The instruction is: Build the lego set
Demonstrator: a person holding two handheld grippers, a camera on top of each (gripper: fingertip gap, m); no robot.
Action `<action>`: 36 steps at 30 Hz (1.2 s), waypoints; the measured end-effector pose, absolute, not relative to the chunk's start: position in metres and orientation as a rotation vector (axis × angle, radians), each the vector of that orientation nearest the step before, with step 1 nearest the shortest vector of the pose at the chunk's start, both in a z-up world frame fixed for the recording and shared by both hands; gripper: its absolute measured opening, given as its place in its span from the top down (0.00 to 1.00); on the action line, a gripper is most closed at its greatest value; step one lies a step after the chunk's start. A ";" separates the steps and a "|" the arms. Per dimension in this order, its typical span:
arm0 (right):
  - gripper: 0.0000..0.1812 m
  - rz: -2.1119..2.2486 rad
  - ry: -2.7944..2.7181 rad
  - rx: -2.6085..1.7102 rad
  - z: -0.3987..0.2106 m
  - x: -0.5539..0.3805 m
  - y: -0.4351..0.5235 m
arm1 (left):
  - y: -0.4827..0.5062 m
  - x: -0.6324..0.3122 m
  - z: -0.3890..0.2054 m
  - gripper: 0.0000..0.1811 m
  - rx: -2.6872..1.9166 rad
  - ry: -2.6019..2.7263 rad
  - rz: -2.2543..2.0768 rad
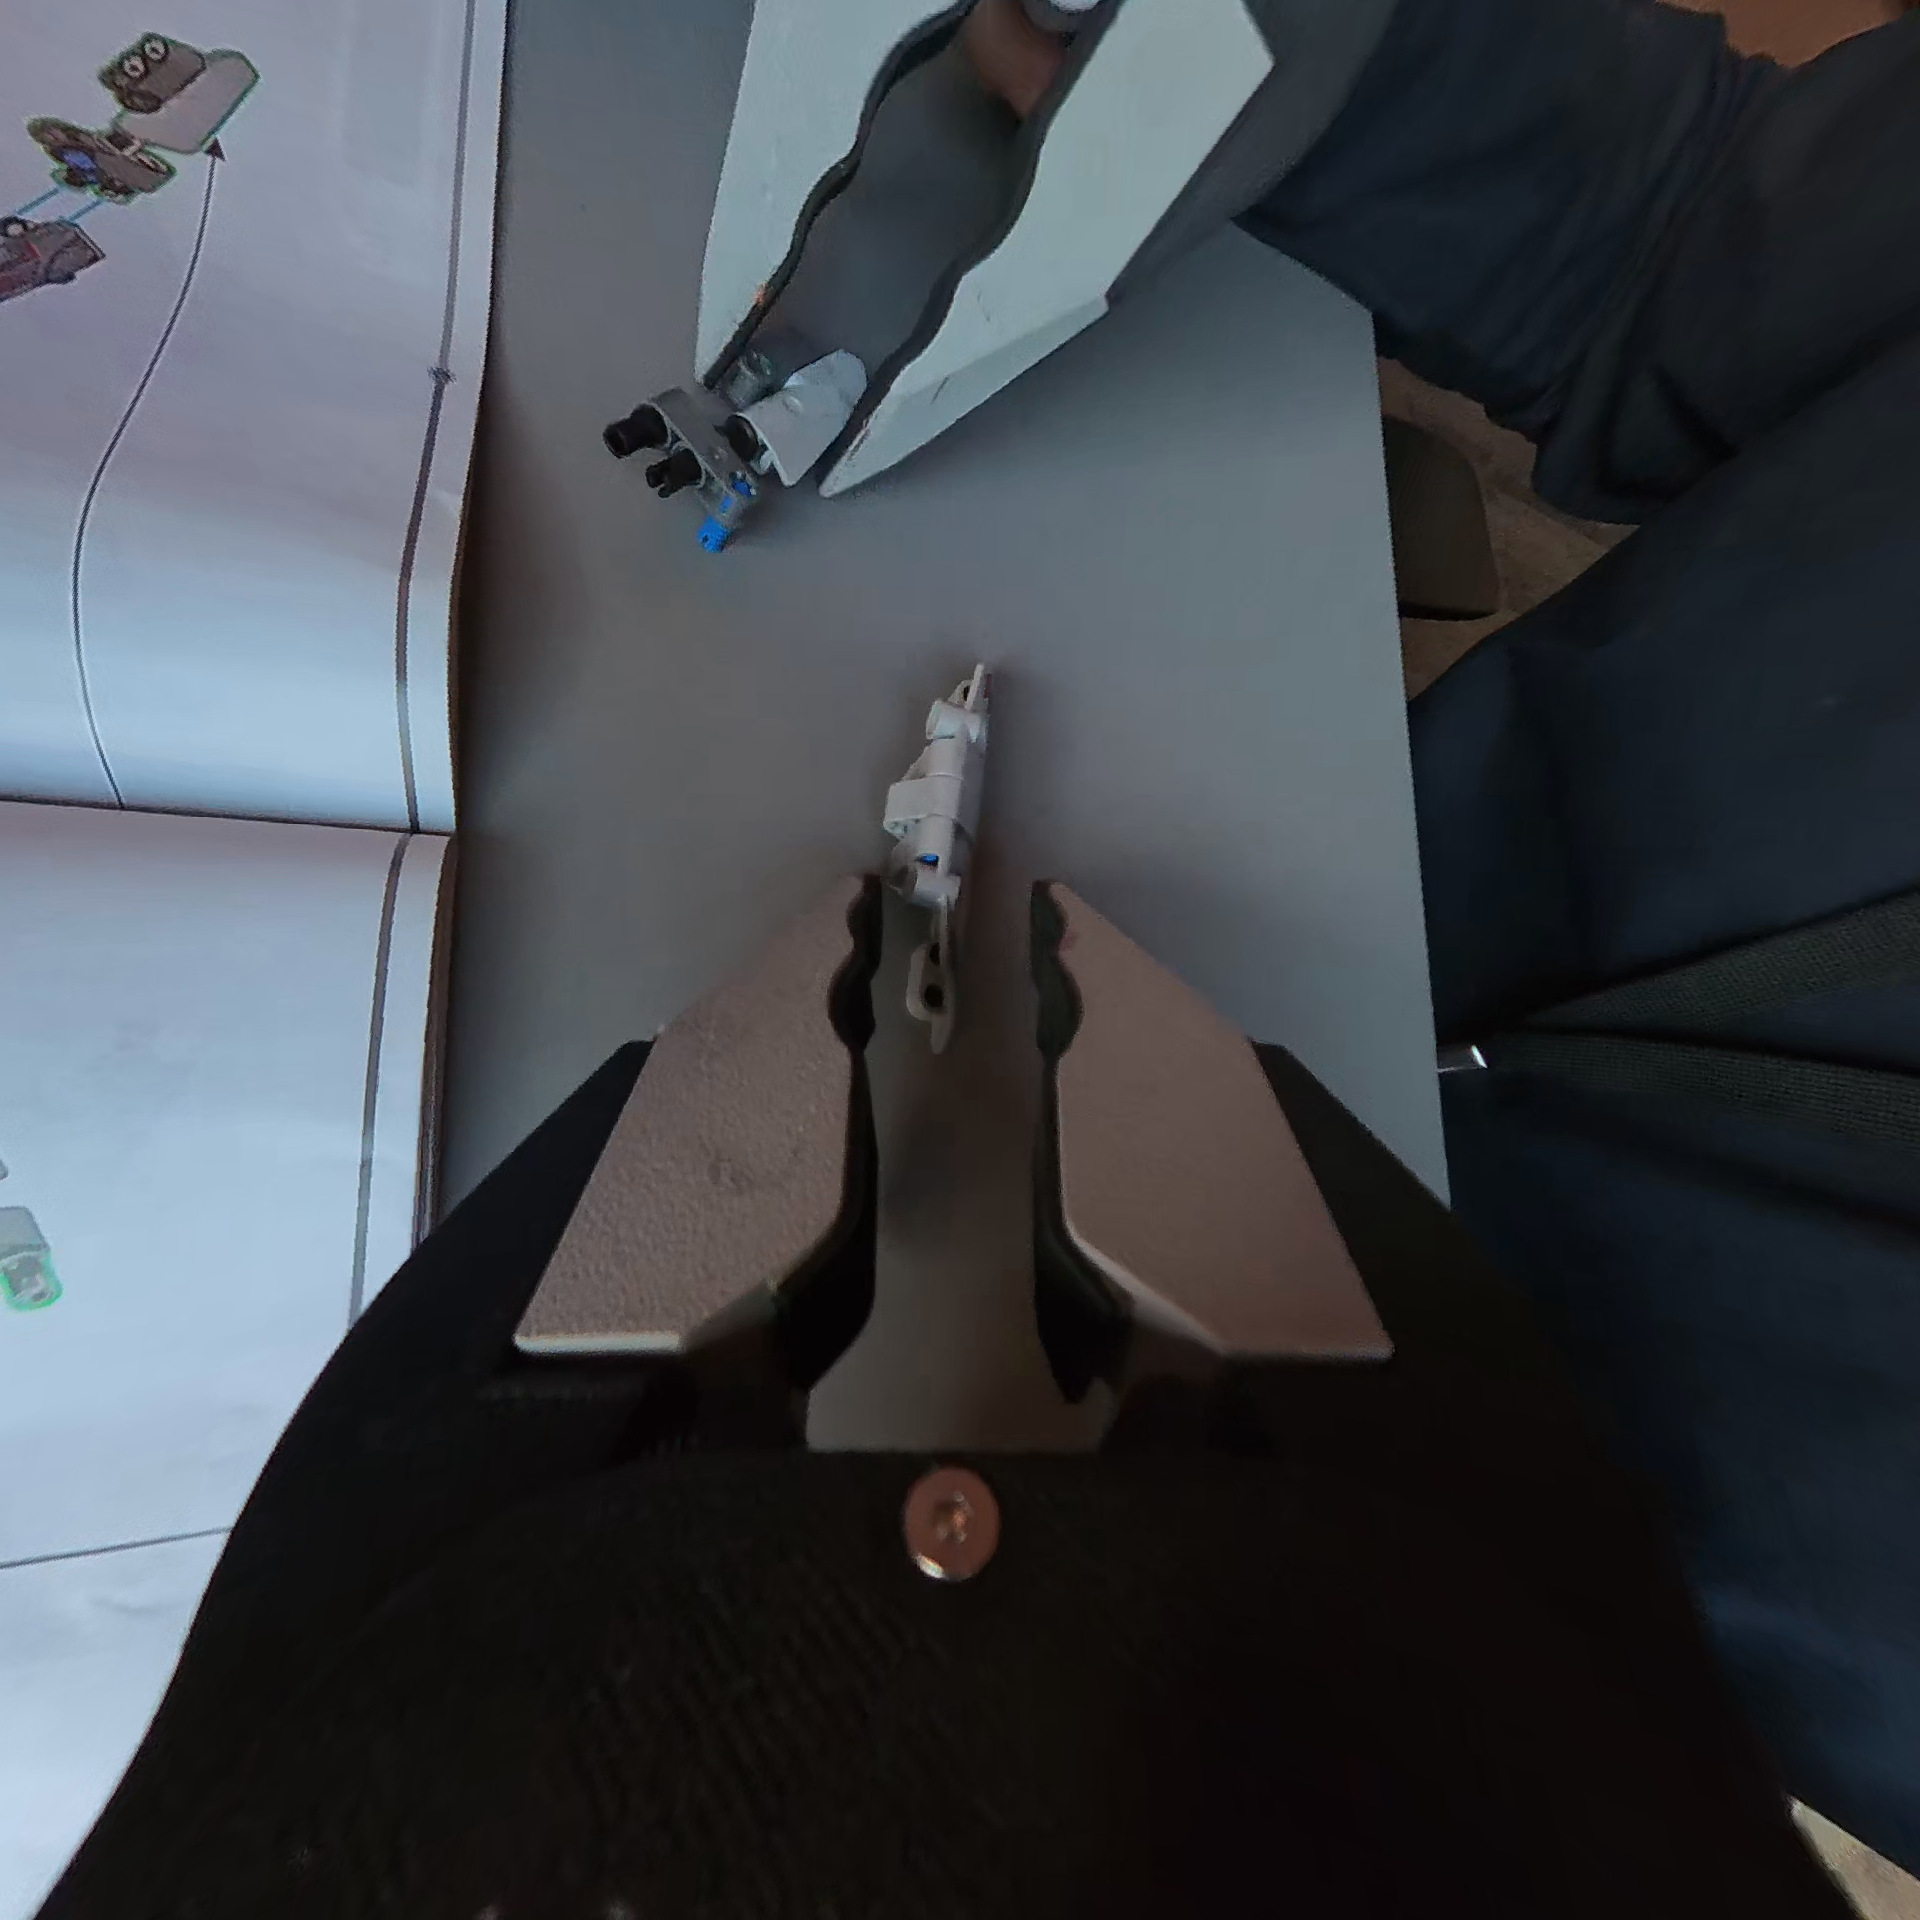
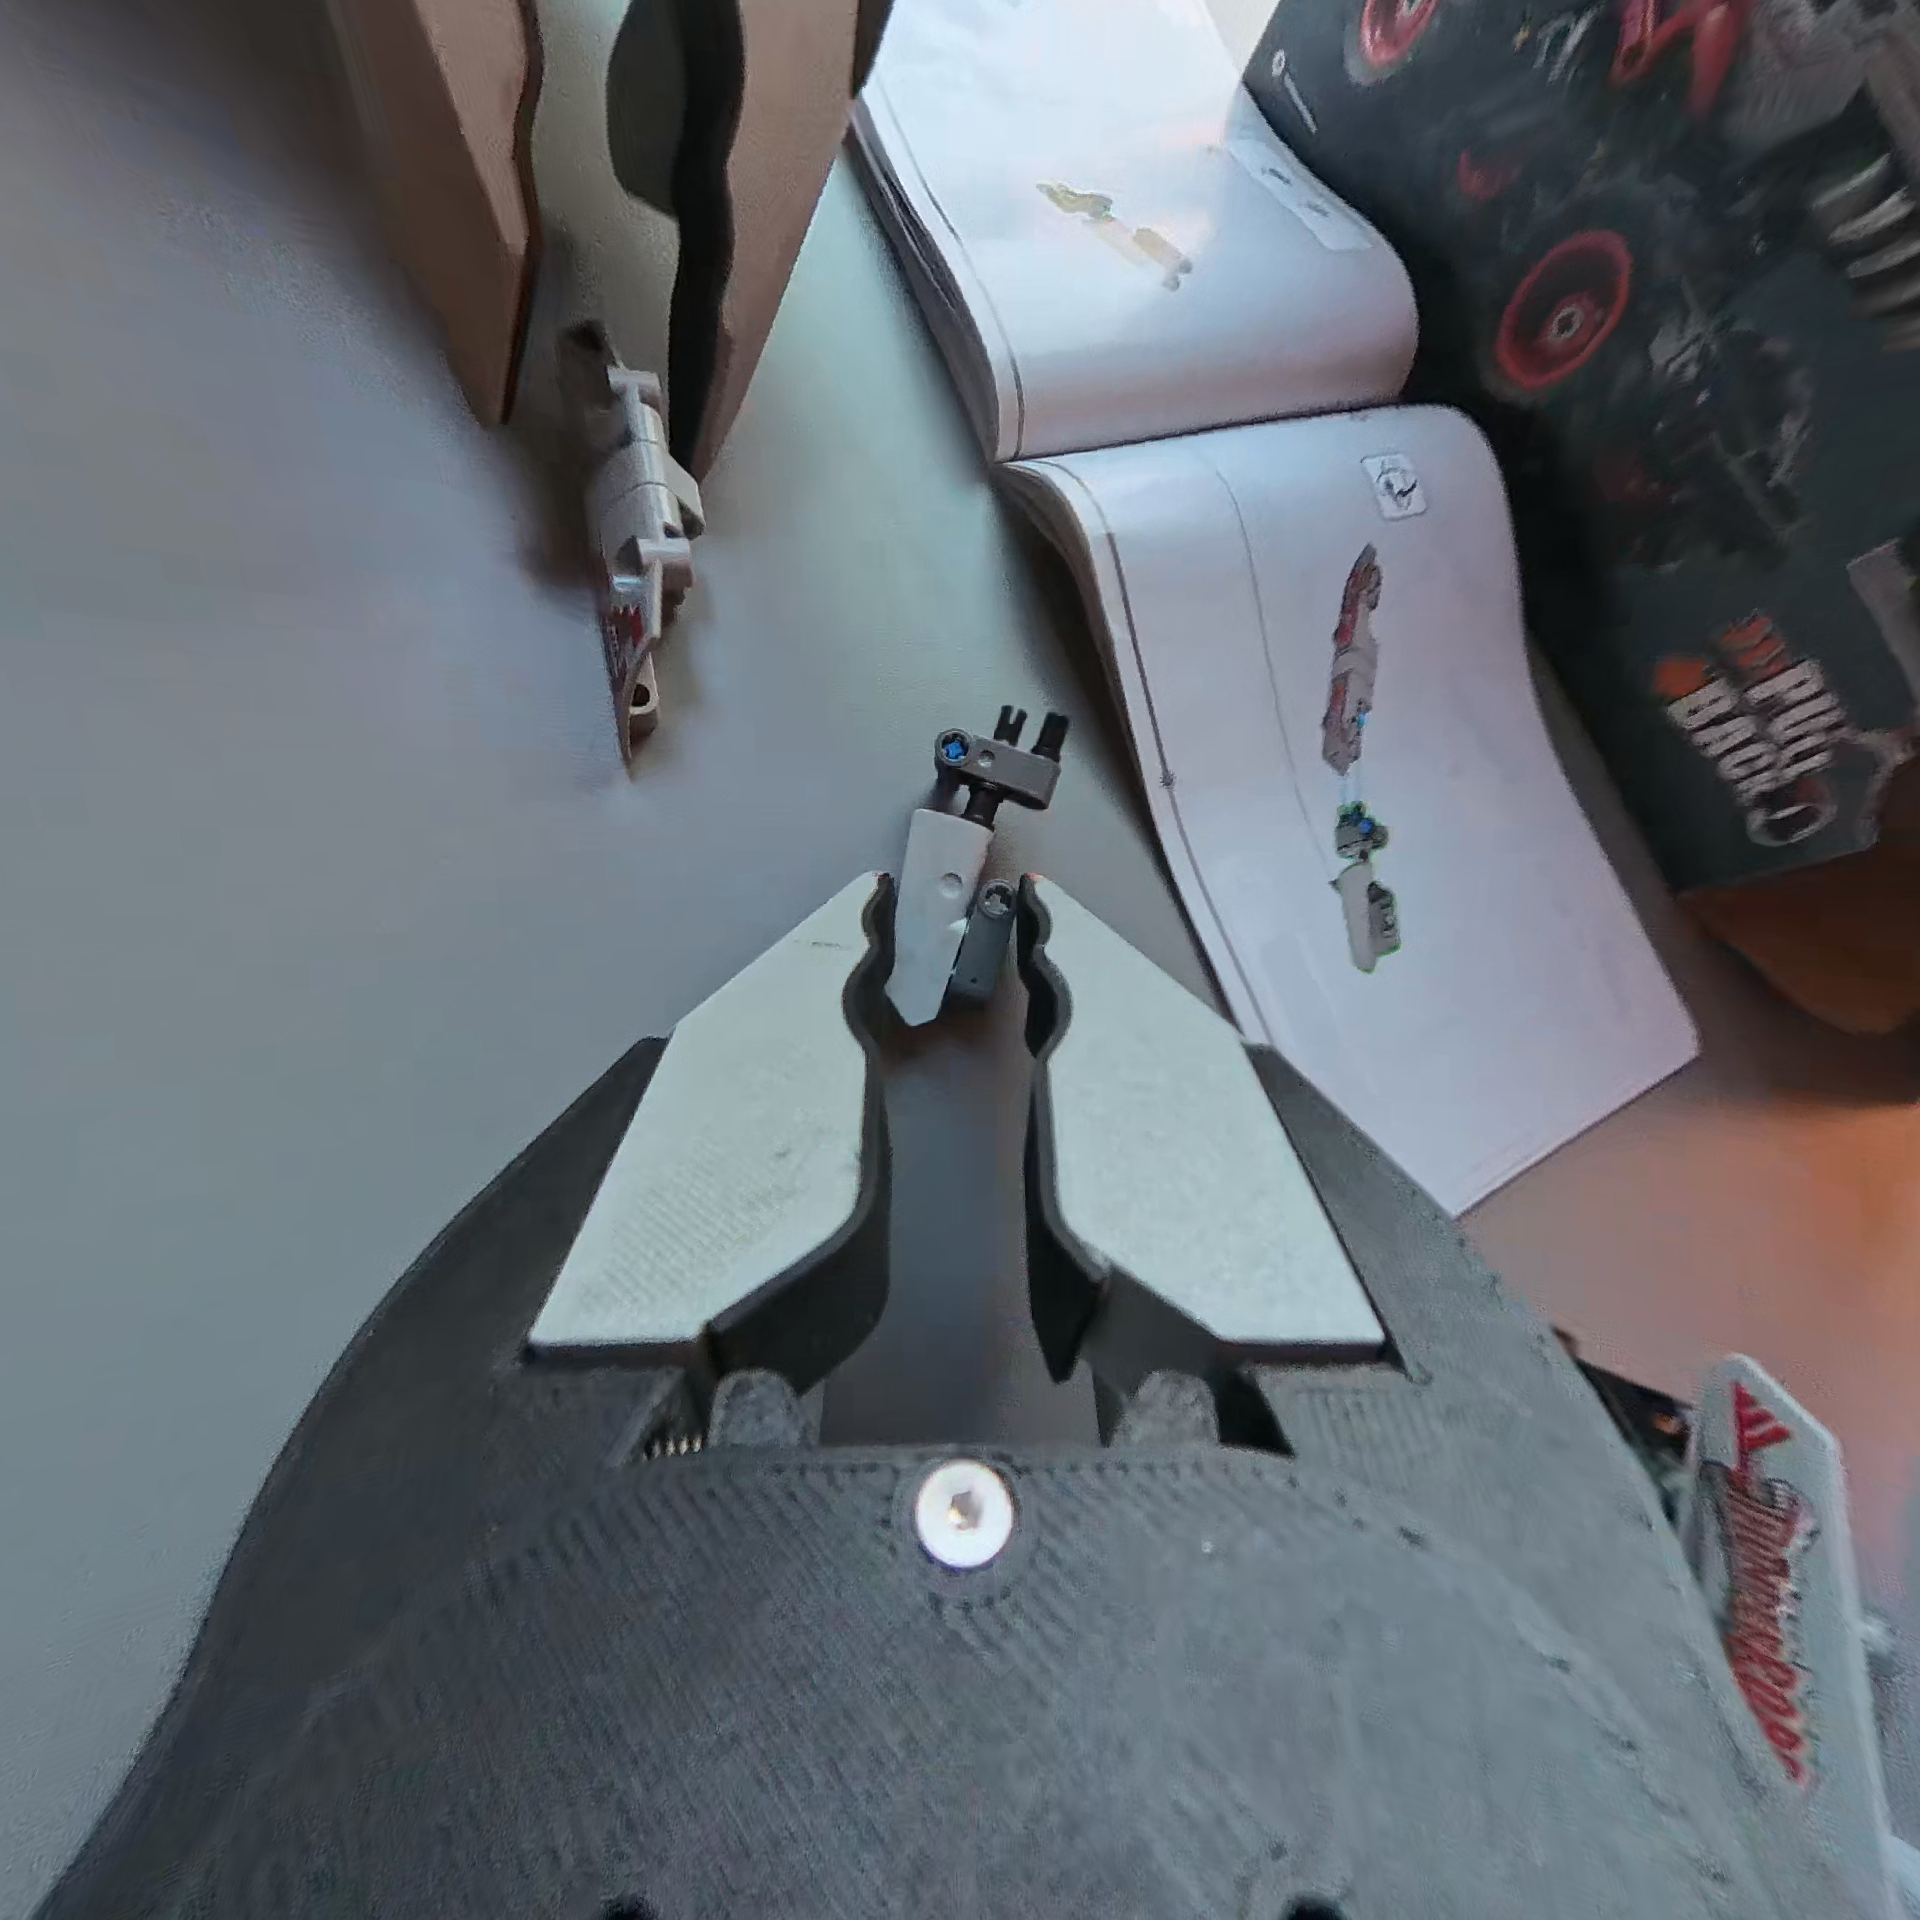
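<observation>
Table edge [image 1: 1397,727] beside left gripper [image 1: 951,894]

— What carried everything?

— A plain grey table [image 1: 1143,644]. An open instruction booklet [image 2: 1351,727] lay on it, pages bowed upward.

— And beside that?

— A dark printed box [image 2: 1683,416] sat just past the booklet. Two small part-built assemblies were on the bare surface: a pale grey one [image 1: 940,821] and one with black pins and a blue connector [image 2: 971,831], lying well apart.
</observation>
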State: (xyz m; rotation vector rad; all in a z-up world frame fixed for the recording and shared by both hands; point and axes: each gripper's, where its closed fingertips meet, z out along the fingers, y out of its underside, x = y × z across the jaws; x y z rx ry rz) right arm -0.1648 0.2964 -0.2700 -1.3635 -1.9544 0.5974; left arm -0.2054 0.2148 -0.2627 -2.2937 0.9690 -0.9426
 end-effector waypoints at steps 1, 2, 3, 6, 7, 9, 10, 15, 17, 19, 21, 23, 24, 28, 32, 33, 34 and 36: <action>0.89 0.548 -1.956 -1.323 -0.269 -0.165 0.297 | 0.215 -0.206 -0.261 0.86 -2.285 0.969 -0.945; 0.89 0.490 -1.958 -1.277 -0.268 -0.166 0.299 | 0.215 -0.206 -0.258 0.85 -2.275 0.968 -0.949; 0.89 0.423 -1.957 -1.221 -0.267 -0.166 0.300 | 0.216 -0.207 -0.256 0.85 -2.264 0.962 -0.952; 0.89 0.233 -1.935 -1.009 -0.257 -0.171 0.295 | 0.222 -0.212 -0.248 0.85 -2.239 0.917 -0.947; 0.89 0.170 -1.916 -0.947 -0.253 -0.174 0.294 | 0.224 -0.213 -0.244 0.85 -2.228 0.893 -0.957; 0.89 0.058 -1.870 -0.836 -0.243 -0.179 0.290 | 0.228 -0.213 -0.238 0.85 -2.208 0.840 -1.005; 0.89 0.025 -1.850 -0.788 -0.238 -0.182 0.286 | 0.230 -0.212 -0.235 0.85 -2.198 0.811 -1.037; 0.89 -0.007 -1.773 -0.619 -0.219 -0.190 0.265 | 0.238 -0.209 -0.223 0.84 -2.133 0.733 -1.130; 0.89 -0.005 -1.750 -0.577 -0.213 -0.191 0.259 | 0.240 -0.208 -0.218 0.84 -2.104 0.731 -1.143; 0.89 0.003 -1.750 -0.558 -0.212 -0.192 0.254 | 0.240 -0.203 -0.212 0.85 -2.065 0.739 -1.168; 0.89 0.000 -1.749 -0.543 -0.212 -0.193 0.251 | 0.238 -0.197 -0.208 0.85 -2.037 0.759 -1.184; 0.89 0.007 -1.746 -0.531 -0.211 -0.193 0.247 | 0.239 -0.197 -0.212 0.89 -2.047 0.783 -1.131; 0.89 0.013 -1.745 -0.528 -0.211 -0.193 0.246 | 0.239 -0.198 -0.213 0.91 -2.050 0.793 -1.110; 0.89 0.035 -1.736 -0.512 -0.208 -0.192 0.242 | 0.239 -0.197 -0.213 0.93 -2.042 0.786 -1.136; 0.89 0.043 -1.724 -0.500 -0.205 -0.191 0.241 | 0.237 -0.196 -0.209 0.92 -2.013 0.766 -1.207; 0.89 0.047 -1.724 -0.494 -0.205 -0.190 0.240 | 0.238 -0.197 -0.209 0.91 -2.014 0.758 -1.214; 0.89 0.045 -1.722 -0.492 -0.204 -0.191 0.240 | 0.238 -0.198 -0.210 0.88 -2.019 0.751 -1.221; 0.89 0.037 -1.720 -0.489 -0.204 -0.191 0.240 | 0.237 -0.198 -0.212 0.85 -2.032 0.750 -1.252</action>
